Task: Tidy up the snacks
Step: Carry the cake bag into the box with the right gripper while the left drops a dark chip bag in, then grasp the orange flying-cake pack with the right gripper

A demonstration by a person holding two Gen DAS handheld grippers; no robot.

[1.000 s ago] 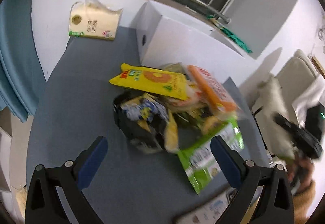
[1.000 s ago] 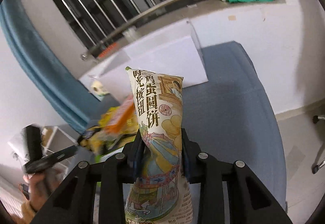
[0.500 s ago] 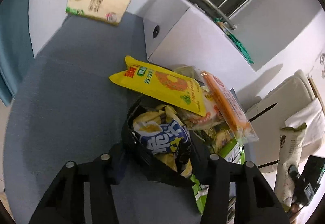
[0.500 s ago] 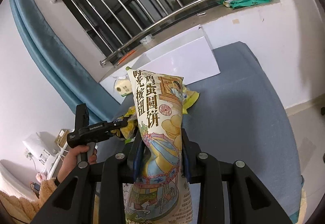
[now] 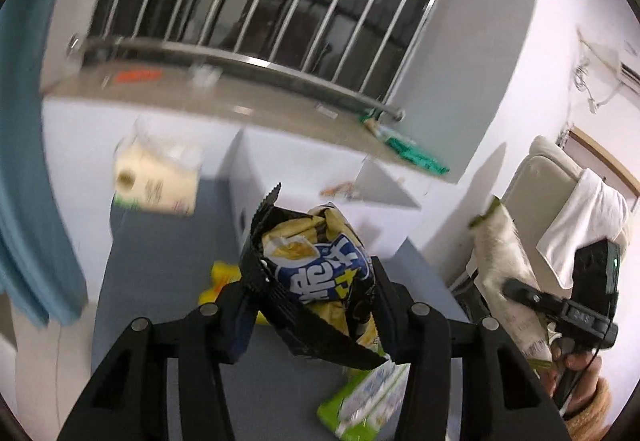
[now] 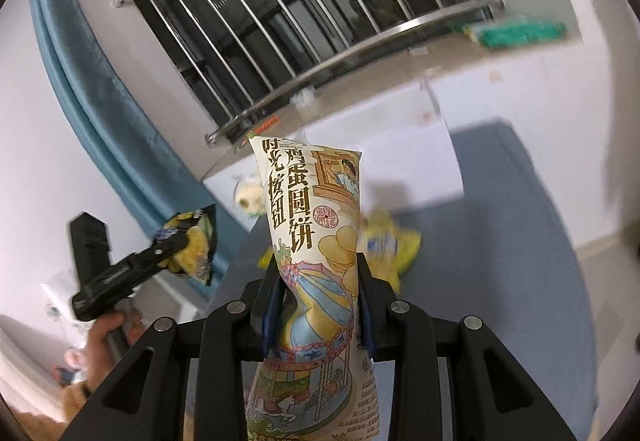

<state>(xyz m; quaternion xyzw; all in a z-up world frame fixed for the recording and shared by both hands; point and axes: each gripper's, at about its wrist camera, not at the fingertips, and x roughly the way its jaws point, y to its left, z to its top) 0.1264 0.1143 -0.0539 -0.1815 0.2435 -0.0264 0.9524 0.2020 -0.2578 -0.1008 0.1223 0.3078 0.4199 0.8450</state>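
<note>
item: left gripper (image 5: 316, 293). jaws closed in on a black chip bag (image 5: 316, 269), pads pressing both its sides; the bag is clear of the blue table (image 5: 160, 273), held above it and in front of the white box (image 5: 320, 177). in the right wrist view the same gripper (image 6: 176, 245) shows at the left edge, carried by a hand (image 6: 100, 337), the crumpled bag (image 6: 192, 241) at its tip.

item: right gripper (image 6: 318, 301). jaws narrow, clamped on a tall cream snack bag (image 6: 312, 241) printed with brown characters and a drawing; the bag stands upright between the pads, above the table (image 6: 520, 241), in front of the white box (image 6: 400, 161). in the left wrist view this bag (image 5: 504, 261) appears to the right of the box, past the table's edge, blurred.

item: remaining snacks. a yellow packet (image 5: 222, 281) lies on the table, below the box, partly hidden behind the chip bag; a green and white packet (image 5: 368, 401) lies near the table's front edge.

item: tissue pack (image 5: 156, 177). on the table, left of the box, against the wall, blurred.

item: window bars (image 5: 280, 1). above the box, behind the sill; a green cloth (image 5: 412, 153) lies on the sill; a blue curtain (image 5: 24, 161) hangs left of the box.
</note>
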